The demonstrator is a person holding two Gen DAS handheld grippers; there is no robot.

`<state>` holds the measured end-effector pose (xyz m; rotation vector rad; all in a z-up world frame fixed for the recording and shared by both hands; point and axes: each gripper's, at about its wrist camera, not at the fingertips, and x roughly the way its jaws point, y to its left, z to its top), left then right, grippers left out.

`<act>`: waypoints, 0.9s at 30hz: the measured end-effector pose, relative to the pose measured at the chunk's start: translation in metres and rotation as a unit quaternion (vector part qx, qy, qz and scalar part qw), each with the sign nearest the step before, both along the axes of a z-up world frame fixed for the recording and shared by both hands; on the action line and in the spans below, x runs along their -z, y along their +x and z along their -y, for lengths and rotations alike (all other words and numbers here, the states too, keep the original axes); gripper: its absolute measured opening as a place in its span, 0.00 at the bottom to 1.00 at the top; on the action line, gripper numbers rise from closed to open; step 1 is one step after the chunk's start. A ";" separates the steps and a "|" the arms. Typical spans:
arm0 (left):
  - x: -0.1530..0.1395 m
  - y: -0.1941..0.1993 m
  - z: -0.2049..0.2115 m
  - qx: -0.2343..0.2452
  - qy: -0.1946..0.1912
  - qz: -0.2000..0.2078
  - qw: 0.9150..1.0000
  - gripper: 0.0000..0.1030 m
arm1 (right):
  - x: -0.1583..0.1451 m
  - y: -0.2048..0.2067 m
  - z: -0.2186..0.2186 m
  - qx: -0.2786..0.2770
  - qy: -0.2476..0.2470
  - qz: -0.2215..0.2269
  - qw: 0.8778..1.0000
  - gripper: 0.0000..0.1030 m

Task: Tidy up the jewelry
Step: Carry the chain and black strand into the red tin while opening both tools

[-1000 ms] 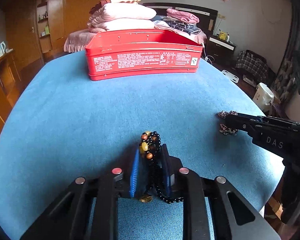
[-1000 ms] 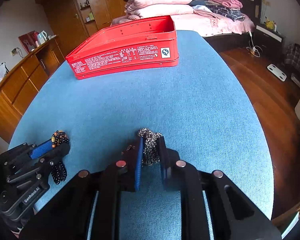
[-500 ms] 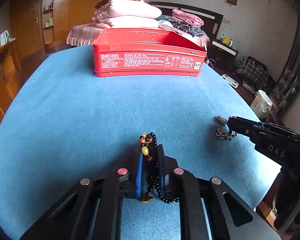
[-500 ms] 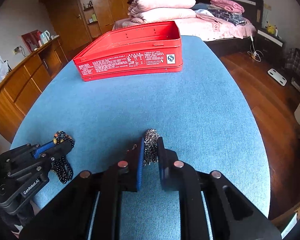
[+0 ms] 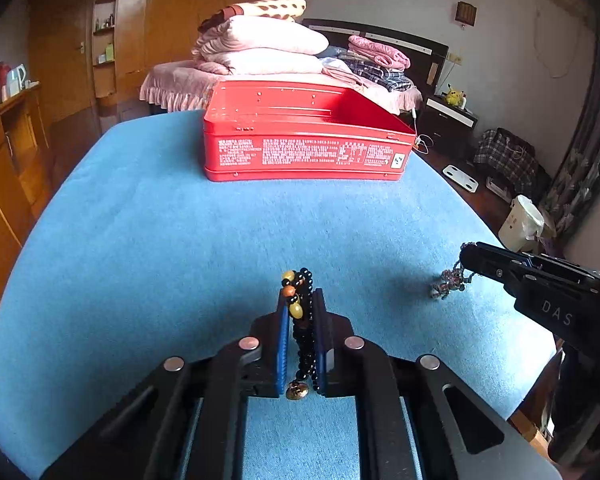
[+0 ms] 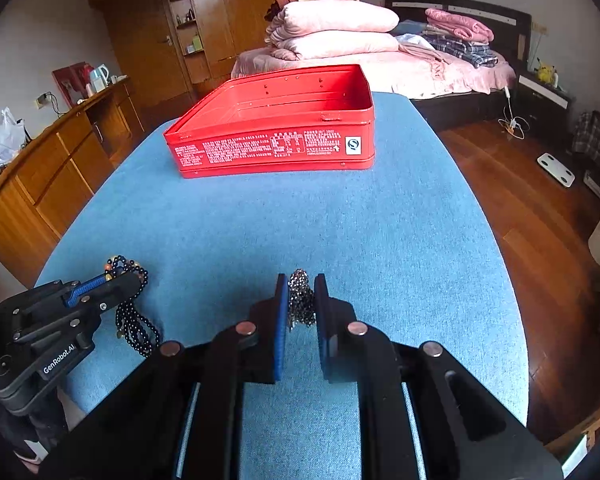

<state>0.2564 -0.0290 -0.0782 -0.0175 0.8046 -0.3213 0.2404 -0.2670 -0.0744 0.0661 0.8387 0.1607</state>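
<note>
My left gripper (image 5: 300,300) is shut on a black bead bracelet (image 5: 305,334) with amber and orange beads; it hangs off the cloth, also in the right wrist view (image 6: 134,320). My right gripper (image 6: 301,284) is shut on a silver chain (image 6: 301,300), which dangles above the cloth in the left wrist view (image 5: 448,282). An open red tin box (image 5: 308,152) stands at the far side of the blue table (image 5: 160,240); it also shows in the right wrist view (image 6: 276,148). Both grippers are on the near side, well short of the box.
The round table (image 6: 400,240) has edges close on both sides. A wooden sideboard (image 6: 52,168) stands left. A bed with folded blankets (image 6: 340,28) lies behind the box. A white bin (image 5: 520,222) stands on the floor at the right.
Both grippers have lifted with their jewelry off the cloth. The red box looks nearer in both views.
</note>
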 end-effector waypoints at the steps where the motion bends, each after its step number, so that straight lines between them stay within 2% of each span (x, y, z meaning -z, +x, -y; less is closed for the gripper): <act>1: -0.004 0.004 -0.001 -0.001 -0.003 0.002 1.000 0.11 | -0.003 0.002 0.000 -0.002 0.001 0.003 1.000 0.12; 12: -0.056 0.054 -0.001 -0.007 -0.009 0.052 0.999 0.11 | -0.053 0.047 -0.007 -0.026 -0.006 0.051 0.998 0.12; 19: -0.090 0.108 0.009 -0.011 -0.018 0.074 0.997 0.11 | -0.087 0.095 -0.010 -0.043 0.000 0.074 0.996 0.12; 27: -0.087 0.184 0.021 -0.021 -0.019 0.057 0.998 0.11 | -0.098 0.163 -0.012 -0.044 0.008 0.074 0.996 0.12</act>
